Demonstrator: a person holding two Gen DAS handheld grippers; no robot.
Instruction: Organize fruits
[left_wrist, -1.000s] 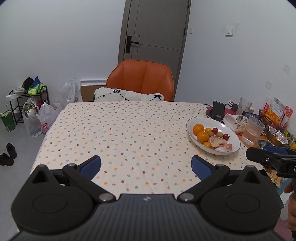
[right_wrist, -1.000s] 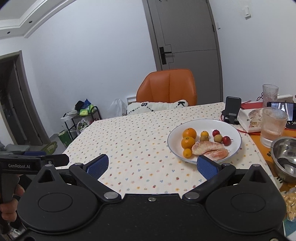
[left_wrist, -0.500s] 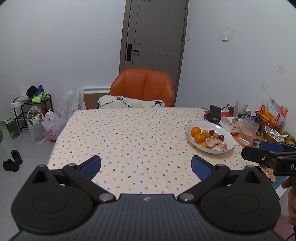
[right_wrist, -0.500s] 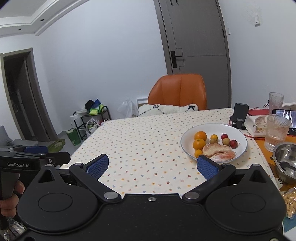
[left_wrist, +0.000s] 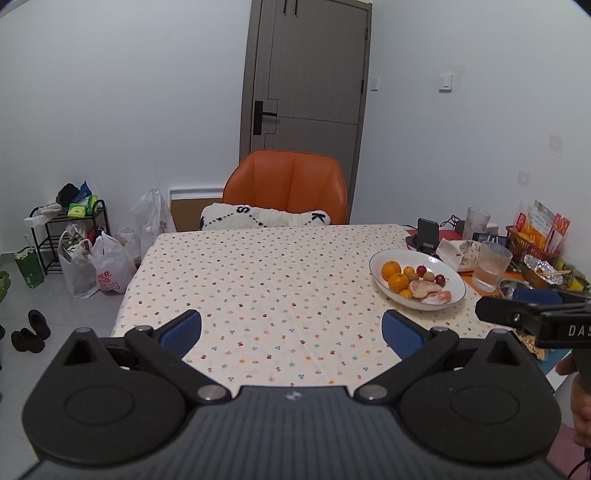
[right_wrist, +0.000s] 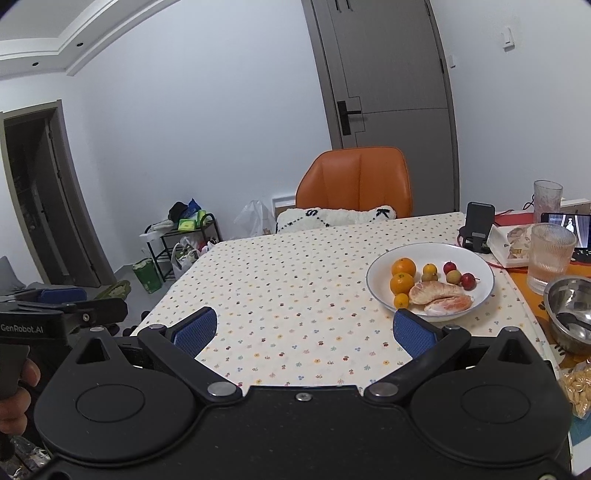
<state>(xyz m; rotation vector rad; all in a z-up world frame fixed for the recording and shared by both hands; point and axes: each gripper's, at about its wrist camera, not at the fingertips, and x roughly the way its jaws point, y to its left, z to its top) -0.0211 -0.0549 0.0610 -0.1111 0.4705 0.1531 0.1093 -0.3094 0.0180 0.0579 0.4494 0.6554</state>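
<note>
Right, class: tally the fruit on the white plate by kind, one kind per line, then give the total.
On the white plate:
Large oranges: 2
Small orange citrus: 2
Small red fruits: 2
Small yellow-green fruit: 1
Peeled pomelo pieces: 2
Total: 9

Gaping left tool (left_wrist: 291, 334) above tablecloth (left_wrist: 258, 280)

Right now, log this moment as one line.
left gripper: open, empty | right gripper: open, empty | fruit plate: untouched, on table | phase: pre-approach
</note>
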